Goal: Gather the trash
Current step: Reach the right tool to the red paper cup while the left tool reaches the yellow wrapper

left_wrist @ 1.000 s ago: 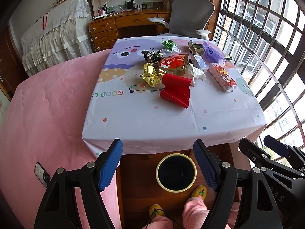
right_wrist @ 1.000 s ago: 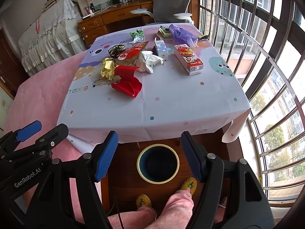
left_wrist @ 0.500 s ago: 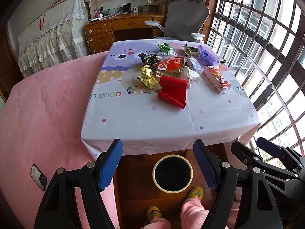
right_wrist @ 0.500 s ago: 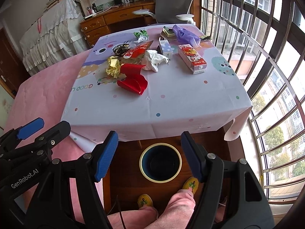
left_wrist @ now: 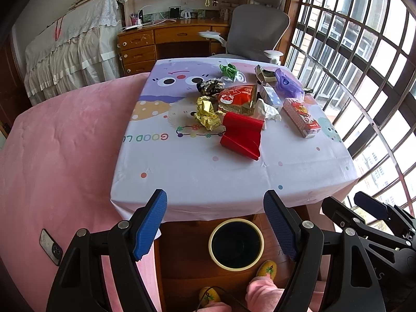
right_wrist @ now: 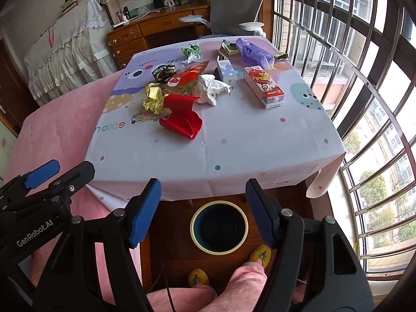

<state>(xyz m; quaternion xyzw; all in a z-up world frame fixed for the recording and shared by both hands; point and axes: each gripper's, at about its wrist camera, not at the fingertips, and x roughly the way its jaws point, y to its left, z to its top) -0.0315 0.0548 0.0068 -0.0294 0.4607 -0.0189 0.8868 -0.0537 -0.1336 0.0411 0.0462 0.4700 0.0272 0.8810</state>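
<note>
Trash lies on a table with a printed cloth [left_wrist: 208, 176] [right_wrist: 234, 143]: a red folded carton [left_wrist: 241, 135] [right_wrist: 182, 119], a gold foil wrapper [left_wrist: 206, 114] [right_wrist: 153, 98], a white crumpled tissue [left_wrist: 267, 110] [right_wrist: 212, 88], a red snack bag [left_wrist: 238, 97], a long red box [left_wrist: 300, 117] [right_wrist: 264, 87], a purple bag [left_wrist: 287, 83] [right_wrist: 253, 52]. A dark bin with a yellow rim [left_wrist: 236, 244] [right_wrist: 219, 226] stands on the floor below the table's near edge. My left gripper [left_wrist: 215, 223] and right gripper [right_wrist: 202, 212] hover open above the bin, both empty.
A pink bed [left_wrist: 59, 156] lies to the left with a phone [left_wrist: 50, 247] on it. Window bars [right_wrist: 364, 78] close the right side. A grey chair [left_wrist: 257, 33] and a wooden desk [left_wrist: 166, 39] stand beyond the table. A person's slippered feet [right_wrist: 260, 253] are by the bin.
Both grippers have pulled back and tilted up a little, so the table and trash sit lower and farther in view. The jaws stay open.
</note>
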